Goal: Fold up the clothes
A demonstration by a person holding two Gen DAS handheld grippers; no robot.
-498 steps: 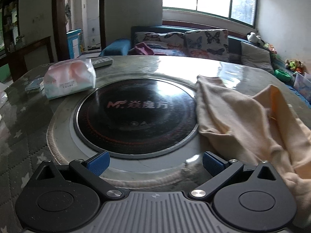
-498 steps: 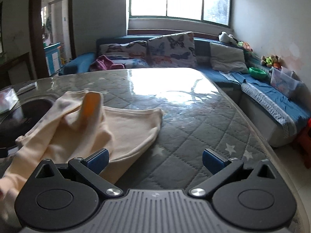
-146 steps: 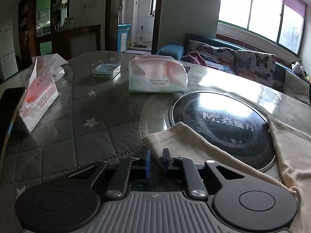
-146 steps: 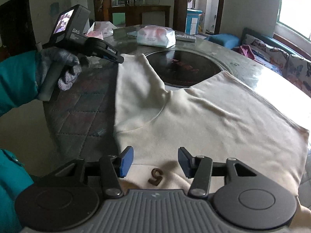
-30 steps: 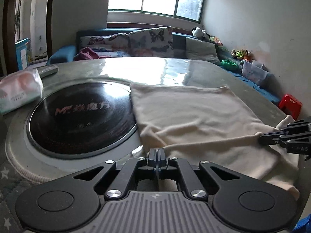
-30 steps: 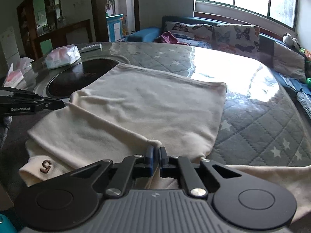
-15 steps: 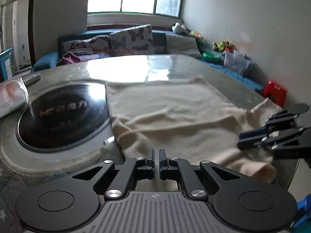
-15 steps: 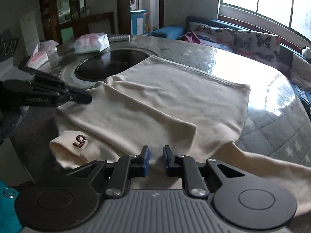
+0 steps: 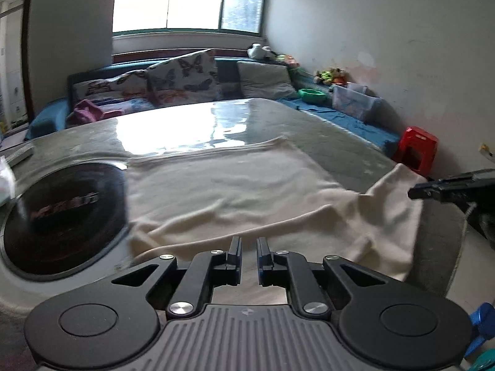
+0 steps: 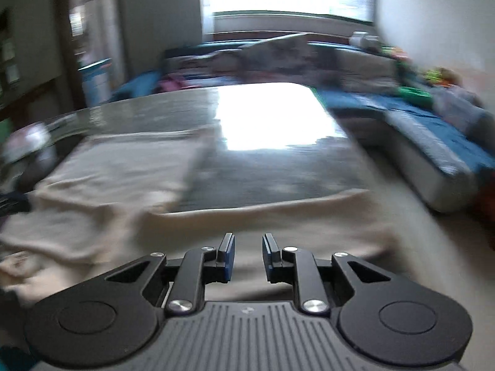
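Note:
A cream garment (image 9: 232,185) lies spread on the round table, with its near edge folded over and one sleeve trailing toward the right rim. In the blurred right wrist view the same cream garment (image 10: 117,170) fills the left and the foreground. My left gripper (image 9: 248,249) hovers over the garment's near fold; its jaws are opening and nothing is between them. My right gripper (image 10: 248,252) hangs above the sleeve cloth, its jaws also opening on nothing. In the left wrist view the right gripper (image 9: 414,192) enters from the right edge, beside the sleeve's end.
A black round hotplate (image 9: 62,213) is set into the table left of the garment. The table's rim (image 9: 439,247) curves down close by on the right. Beyond it stand a red stool (image 9: 417,151) and a sofa with butterfly cushions (image 9: 179,77).
Both grippers were shut on the garment's folded edge a second ago; now their jaws have parted and the cloth lies free. Both views have swung to the right, the right one sharply.

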